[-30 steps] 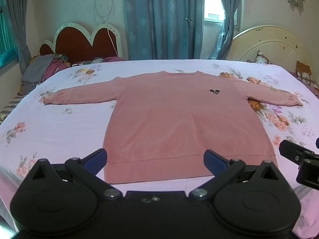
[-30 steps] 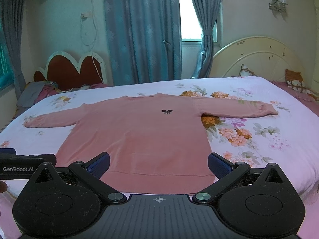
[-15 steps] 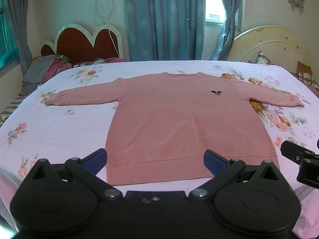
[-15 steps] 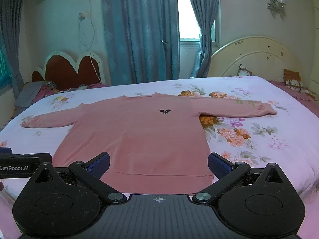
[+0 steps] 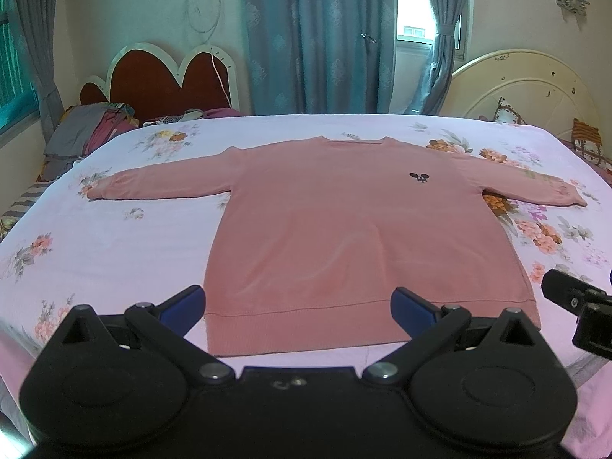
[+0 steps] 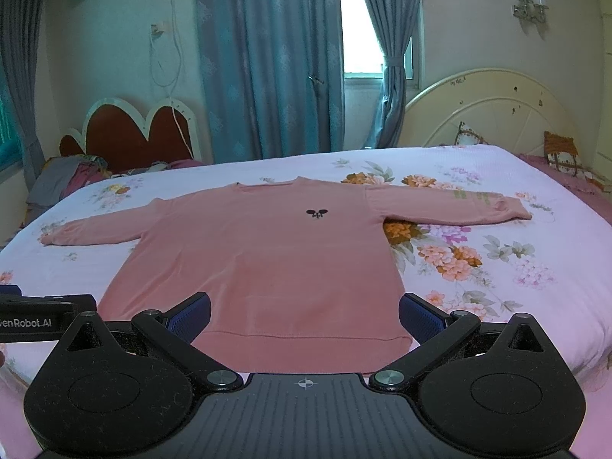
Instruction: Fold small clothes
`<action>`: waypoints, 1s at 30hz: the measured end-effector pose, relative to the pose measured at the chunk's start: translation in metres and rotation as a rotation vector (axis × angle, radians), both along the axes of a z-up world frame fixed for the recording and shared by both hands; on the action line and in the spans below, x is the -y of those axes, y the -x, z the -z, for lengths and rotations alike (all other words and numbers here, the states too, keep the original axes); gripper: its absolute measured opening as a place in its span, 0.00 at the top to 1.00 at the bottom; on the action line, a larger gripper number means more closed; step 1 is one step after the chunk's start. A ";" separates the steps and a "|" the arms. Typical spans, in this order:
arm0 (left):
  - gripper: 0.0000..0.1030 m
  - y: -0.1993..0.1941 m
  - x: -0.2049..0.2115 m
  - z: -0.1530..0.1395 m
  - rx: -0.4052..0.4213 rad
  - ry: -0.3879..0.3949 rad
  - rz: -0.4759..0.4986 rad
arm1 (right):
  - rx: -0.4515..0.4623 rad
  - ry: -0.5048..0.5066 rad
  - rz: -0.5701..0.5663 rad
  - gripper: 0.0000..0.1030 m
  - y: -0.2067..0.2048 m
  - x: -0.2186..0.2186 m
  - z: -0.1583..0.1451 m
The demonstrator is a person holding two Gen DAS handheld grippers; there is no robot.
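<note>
The pink sweatshirt [image 5: 355, 237] lies flat, face up, in the middle of the floral bedsheet [image 5: 114, 237], sleeves spread. It is judged soft, light and limp — best pinched at the hem corners or the shoulders. Left gripper [image 5: 298, 302] and right gripper [image 6: 304, 311] hover near the hem — jaws wide apart, holding nothing.

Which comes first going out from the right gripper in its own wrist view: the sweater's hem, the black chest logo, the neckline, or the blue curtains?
From the right gripper, jaws open:
1. Hem of the pink sweater, right at the fingertips.
2. Black chest logo, mid-bed.
3. Neckline, far edge of the sweater.
4. Blue curtains, on the back wall.
</note>
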State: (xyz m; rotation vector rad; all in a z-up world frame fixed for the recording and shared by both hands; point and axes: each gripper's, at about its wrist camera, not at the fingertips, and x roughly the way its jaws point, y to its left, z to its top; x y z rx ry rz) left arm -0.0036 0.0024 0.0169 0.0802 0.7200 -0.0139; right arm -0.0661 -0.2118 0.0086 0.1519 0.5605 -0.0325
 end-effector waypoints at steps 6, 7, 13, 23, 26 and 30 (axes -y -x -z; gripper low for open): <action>0.00 -0.003 -0.003 0.004 -0.004 0.001 -0.005 | -0.005 0.005 0.005 0.00 -0.004 0.000 0.002; 0.00 -0.004 -0.004 0.004 -0.005 0.001 -0.005 | -0.004 0.005 0.005 0.00 -0.004 0.000 0.002; 0.00 -0.008 -0.004 0.006 -0.011 -0.004 -0.004 | -0.010 0.007 0.013 0.00 -0.010 0.001 0.006; 0.00 -0.029 -0.003 0.012 -0.022 -0.013 0.001 | -0.026 0.003 0.035 0.00 -0.032 0.006 0.010; 0.00 -0.041 -0.004 0.015 -0.030 -0.018 0.002 | -0.031 0.007 0.049 0.00 -0.042 0.008 0.013; 0.00 -0.061 -0.006 0.018 -0.033 -0.017 0.006 | -0.044 0.002 0.075 0.00 -0.060 0.014 0.018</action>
